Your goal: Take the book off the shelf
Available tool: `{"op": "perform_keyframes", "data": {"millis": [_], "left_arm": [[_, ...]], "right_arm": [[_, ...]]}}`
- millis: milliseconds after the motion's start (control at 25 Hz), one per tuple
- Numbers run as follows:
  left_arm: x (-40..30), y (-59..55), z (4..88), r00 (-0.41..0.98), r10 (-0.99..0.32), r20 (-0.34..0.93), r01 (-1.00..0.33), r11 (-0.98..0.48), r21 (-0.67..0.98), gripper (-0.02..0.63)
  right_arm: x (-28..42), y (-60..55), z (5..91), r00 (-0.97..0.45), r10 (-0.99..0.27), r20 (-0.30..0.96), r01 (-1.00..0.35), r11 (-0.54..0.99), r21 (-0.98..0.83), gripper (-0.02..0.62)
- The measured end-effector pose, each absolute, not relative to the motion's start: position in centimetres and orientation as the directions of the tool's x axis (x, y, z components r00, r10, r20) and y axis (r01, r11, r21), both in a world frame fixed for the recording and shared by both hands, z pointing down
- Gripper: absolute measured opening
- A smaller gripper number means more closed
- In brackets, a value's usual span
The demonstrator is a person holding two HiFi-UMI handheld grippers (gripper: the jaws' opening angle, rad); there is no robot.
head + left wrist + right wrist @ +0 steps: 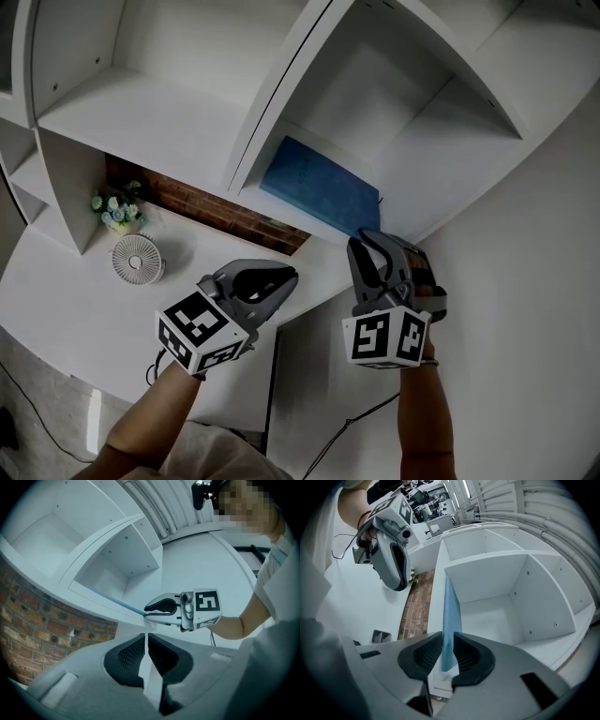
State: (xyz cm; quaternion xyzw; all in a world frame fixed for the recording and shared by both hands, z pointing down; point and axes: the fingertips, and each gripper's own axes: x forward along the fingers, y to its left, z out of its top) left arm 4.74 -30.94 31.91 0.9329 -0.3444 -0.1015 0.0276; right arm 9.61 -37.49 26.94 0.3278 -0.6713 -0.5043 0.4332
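Observation:
A thin blue book (319, 192) lies flat on the floor of a white shelf (412, 178) compartment, its near corner at the open front. My right gripper (367, 246) is at that corner. In the right gripper view the book (451, 616) runs edge-on between the two pads, with the right gripper (447, 641) shut on it. My left gripper (286, 275) hangs to the left, below the shelf's front edge, jaws together and holding nothing. The left gripper view has the left gripper (146, 637) shut, and the book's blue edge (110, 599) leads to the right gripper (151, 608).
A small white fan (138, 258) and a pot of flowers (117, 211) stand on the white desk (66, 300) at left. A strip of brick wall (206, 206) shows under the shelf. A slanted divider (281, 94) bounds the book's compartment on the left.

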Motion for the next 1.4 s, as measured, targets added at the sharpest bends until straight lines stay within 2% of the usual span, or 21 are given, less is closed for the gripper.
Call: {"op": "perform_keyframes", "data": {"millis": [520, 1400], "left_arm": [[5.3, -30.6, 32.5, 0.755, -0.637, -0.159, -0.625, -0.771, 0.123, 0.011], [5.7, -29.4, 32.4, 0.765, -0.626, -0.150, -0.615, -0.780, 0.118, 0.011]], "right_arm": [[9.6, -37.5, 27.3, -0.400, -0.876, 0.269, -0.008, 0.297, 0.955, 0.052], [9.6, -36.3, 27.1, -0.377, -0.894, 0.241, -0.021, 0.269, 0.963, 0.048]]}}
